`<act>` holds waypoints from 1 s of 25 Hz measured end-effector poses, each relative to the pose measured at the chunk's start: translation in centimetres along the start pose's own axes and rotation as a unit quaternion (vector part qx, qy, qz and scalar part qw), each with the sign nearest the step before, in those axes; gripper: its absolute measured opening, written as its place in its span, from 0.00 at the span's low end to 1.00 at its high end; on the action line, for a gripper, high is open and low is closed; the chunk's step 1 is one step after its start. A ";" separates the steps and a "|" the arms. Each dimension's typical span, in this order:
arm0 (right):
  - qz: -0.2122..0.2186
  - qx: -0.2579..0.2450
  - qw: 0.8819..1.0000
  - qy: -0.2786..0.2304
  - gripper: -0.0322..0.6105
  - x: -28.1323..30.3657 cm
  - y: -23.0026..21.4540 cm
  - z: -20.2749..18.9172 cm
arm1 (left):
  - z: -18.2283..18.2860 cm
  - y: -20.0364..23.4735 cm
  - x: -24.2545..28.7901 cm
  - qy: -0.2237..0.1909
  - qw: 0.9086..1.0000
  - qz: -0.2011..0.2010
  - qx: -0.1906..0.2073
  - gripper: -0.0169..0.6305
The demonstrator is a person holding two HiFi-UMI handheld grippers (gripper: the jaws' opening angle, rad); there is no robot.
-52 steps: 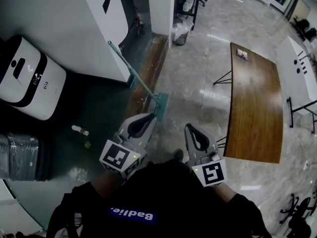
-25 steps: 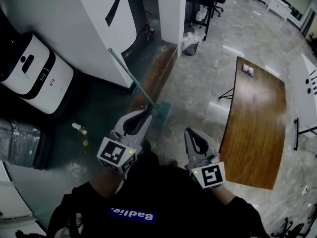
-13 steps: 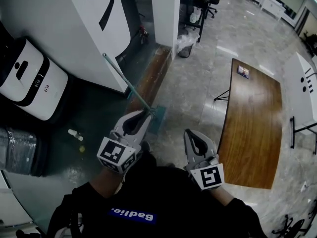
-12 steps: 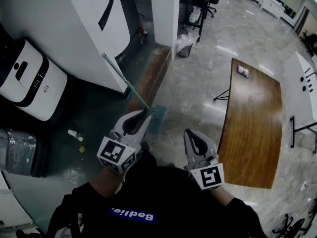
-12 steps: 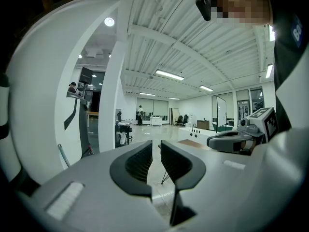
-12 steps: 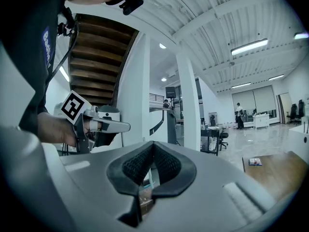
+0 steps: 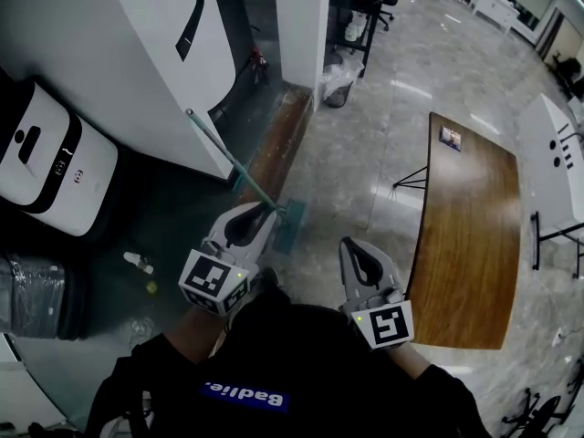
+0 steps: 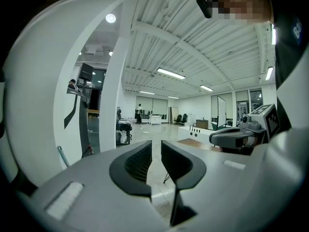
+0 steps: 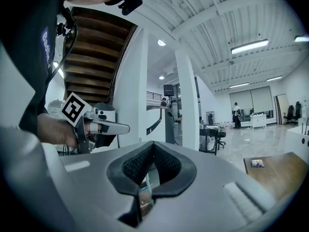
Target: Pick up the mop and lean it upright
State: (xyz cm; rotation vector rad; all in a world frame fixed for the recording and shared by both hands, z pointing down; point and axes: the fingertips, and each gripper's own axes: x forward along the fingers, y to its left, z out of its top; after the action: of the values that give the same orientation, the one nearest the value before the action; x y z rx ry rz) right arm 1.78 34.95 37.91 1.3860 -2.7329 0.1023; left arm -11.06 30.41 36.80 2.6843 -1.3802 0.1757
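The mop [image 7: 239, 169] has a teal handle and a flat teal head [image 7: 290, 223] on the floor. Its handle top rests against the white wall [image 7: 128, 71], so it stands leaning. In the left gripper view the handle [image 8: 62, 156] shows far off to the left, outside the jaws. My left gripper [image 7: 267, 213] hovers close over the mop's lower end. Its jaws [image 8: 156, 148] are opening, a narrow gap with nothing between them. My right gripper [image 7: 352, 245] hangs to the right over bare floor, shut [image 9: 153, 148] on nothing.
A long wooden table [image 7: 465, 217] stands to the right, with a white table [image 7: 555, 144] beyond it. A white machine [image 7: 41, 172] and a wrapped bundle [image 7: 32, 295] sit at the left. A small bottle [image 7: 139, 263] lies on the dark floor. A bagged bin [image 7: 336, 69] stands by the pillar.
The mop stays leaning on the wall. My left gripper keeps close to the handle's lower end and has drifted slightly left. The right gripper has barely moved.
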 end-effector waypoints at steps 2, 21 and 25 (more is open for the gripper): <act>-0.003 -0.002 1.000 0.000 0.06 1.3 0.0 0.2 | 0.1 1.4 0.3 0.000 1.000 -0.002 -0.001 0.15; -0.025 -0.024 0.999 0.018 0.06 12.5 2.4 1.5 | -0.4 13.9 1.8 -0.010 1.000 -0.020 -0.018 0.18; -0.031 -0.028 0.999 0.023 0.06 14.3 3.3 1.5 | -1.4 16.2 1.9 -0.003 1.000 -0.026 -0.011 0.19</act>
State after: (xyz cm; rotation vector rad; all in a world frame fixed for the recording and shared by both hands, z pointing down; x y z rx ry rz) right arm -9.38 25.25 37.69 1.4333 -2.6313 0.0519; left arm -23.21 19.77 39.30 2.7017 -1.3047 0.1453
